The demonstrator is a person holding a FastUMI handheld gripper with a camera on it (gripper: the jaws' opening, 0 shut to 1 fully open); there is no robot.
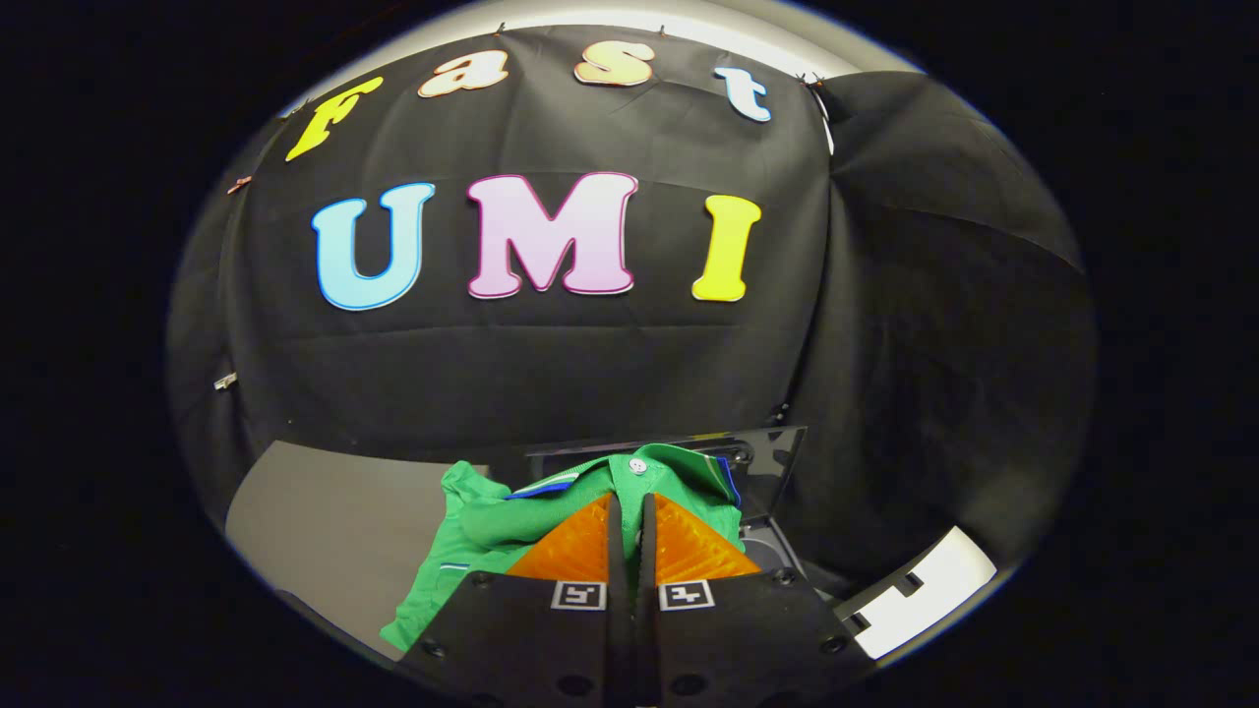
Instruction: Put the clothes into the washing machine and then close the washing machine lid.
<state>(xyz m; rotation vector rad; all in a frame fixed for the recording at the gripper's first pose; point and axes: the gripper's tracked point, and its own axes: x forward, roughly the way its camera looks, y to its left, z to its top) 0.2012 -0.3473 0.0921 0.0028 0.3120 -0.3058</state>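
Observation:
A green shirt (492, 531) with a blue-and-white collar trim and a white button hangs from my gripper (630, 503). The two fingers are pressed together on the cloth near its collar. The shirt drapes down to the left of the fingers, above the grey table (325, 511). Just beyond and to the right of the fingers, the dark raised lid (767, 457) of the washing machine stands open, with a bit of the machine's top (762, 551) under it. The drum opening is hidden behind the fingers and the shirt.
Black cloth walls close the booth behind and to the right. A white bar (925, 590) with dark notches lies low on the right, beside the machine.

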